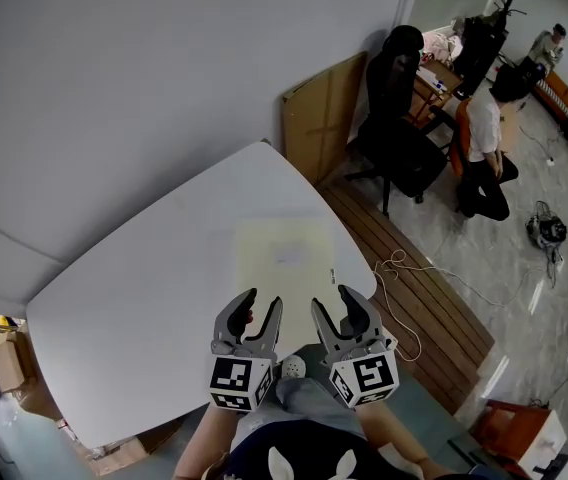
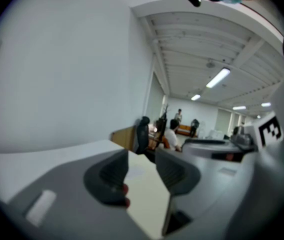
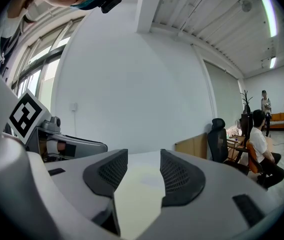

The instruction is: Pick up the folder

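Observation:
A pale yellow folder [image 1: 284, 258] lies flat on the white table [image 1: 134, 288], near its front right edge. Both grippers hover side by side just short of the folder's near edge. In the head view my left gripper [image 1: 261, 304] is open, and my right gripper [image 1: 333, 302] is open too. In the left gripper view the folder [image 2: 144, 189] shows through the gap of the left gripper [image 2: 142, 158], untouched by the pads. In the right gripper view the folder [image 3: 138, 196] lies likewise beyond the right gripper [image 3: 143, 156]. Nothing is held.
A grey wall runs behind the table. A cardboard sheet [image 1: 322, 113] leans at the table's far right corner, with a black office chair [image 1: 399, 118] beside it. A seated person [image 1: 486, 148] is further right. Wooden slats [image 1: 419, 303] and a cable lie on the floor right of the table.

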Tool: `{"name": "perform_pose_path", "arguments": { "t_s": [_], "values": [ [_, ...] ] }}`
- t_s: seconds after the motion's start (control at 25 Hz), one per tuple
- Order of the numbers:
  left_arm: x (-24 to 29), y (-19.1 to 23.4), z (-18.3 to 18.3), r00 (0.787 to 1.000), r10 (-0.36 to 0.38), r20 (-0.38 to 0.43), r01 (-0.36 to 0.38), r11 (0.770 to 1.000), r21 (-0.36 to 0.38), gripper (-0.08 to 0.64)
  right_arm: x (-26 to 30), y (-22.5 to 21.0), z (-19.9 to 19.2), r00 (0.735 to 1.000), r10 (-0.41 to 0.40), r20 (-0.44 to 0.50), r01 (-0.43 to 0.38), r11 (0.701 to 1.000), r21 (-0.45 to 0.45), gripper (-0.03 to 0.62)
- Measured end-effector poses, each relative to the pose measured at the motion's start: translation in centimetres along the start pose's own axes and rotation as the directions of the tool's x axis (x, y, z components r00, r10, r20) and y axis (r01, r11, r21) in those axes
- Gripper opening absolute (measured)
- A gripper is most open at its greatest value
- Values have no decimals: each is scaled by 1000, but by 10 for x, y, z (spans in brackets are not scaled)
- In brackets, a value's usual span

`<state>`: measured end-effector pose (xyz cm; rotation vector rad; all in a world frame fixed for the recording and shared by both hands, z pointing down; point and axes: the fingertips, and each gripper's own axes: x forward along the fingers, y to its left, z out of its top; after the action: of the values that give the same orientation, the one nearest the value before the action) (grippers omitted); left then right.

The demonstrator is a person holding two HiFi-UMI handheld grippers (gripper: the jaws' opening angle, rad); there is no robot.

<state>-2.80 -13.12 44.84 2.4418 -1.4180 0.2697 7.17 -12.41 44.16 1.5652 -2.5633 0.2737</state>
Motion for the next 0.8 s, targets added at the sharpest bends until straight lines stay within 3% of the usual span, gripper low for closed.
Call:
{"name": "perform_pose_path", "arguments": {
  "t_s": [0.8],
  "values": [
    [25,41,-47,991,70,-115,-80,993,-86,245,34,-29,-52,991,3,-137,5,999,54,187]
  ]
}}
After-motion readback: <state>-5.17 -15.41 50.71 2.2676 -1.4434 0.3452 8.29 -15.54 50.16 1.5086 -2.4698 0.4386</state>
